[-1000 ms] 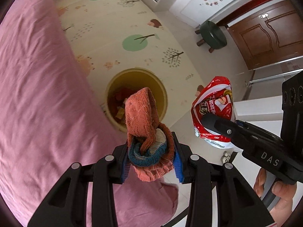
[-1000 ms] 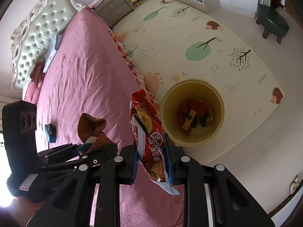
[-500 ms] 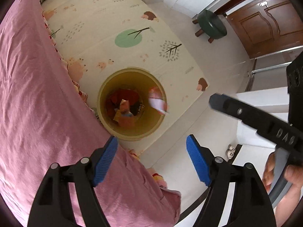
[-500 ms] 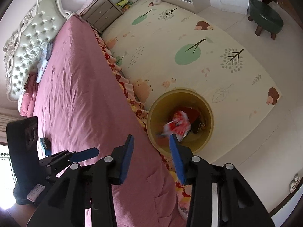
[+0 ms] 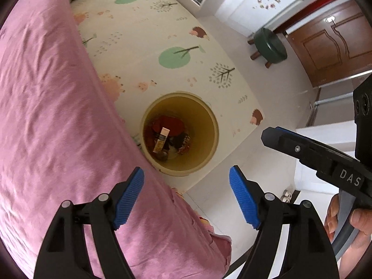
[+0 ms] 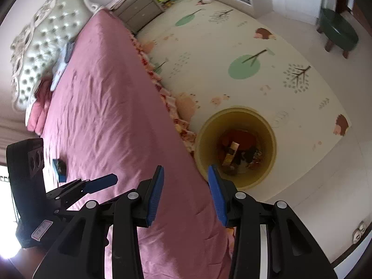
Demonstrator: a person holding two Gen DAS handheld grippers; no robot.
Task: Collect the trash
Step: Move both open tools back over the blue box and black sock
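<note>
A yellow waste bin [image 5: 212,121] stands on the floor mat against the side of the pink bed. At its bottom lies trash [image 5: 166,134]: a red wrapper, a small carton and dark scraps. My left gripper [image 5: 186,169] hovers above the bin's near rim, its jaws opening, with nothing between the blue pads. From the right wrist view, the bin [image 6: 270,139] and its trash [image 6: 239,153] lie just right of my right gripper [image 6: 185,167], which is open and empty over the bed's edge. A person's hand [image 5: 348,220] holds the right gripper's handle.
The pink bed [image 6: 104,104] fills the left side, with a small blue item [image 6: 59,168] lying on it. A patterned play mat [image 5: 151,34] covers the floor. A green stool [image 5: 269,46] stands near a wooden door [image 5: 337,39]. A nightstand [image 6: 139,9] sits beside the headboard.
The left gripper let go of the knitted sock bundle and the right gripper released the red snack wrapper. Both fell into the bin, and both jaws now stand apart.
</note>
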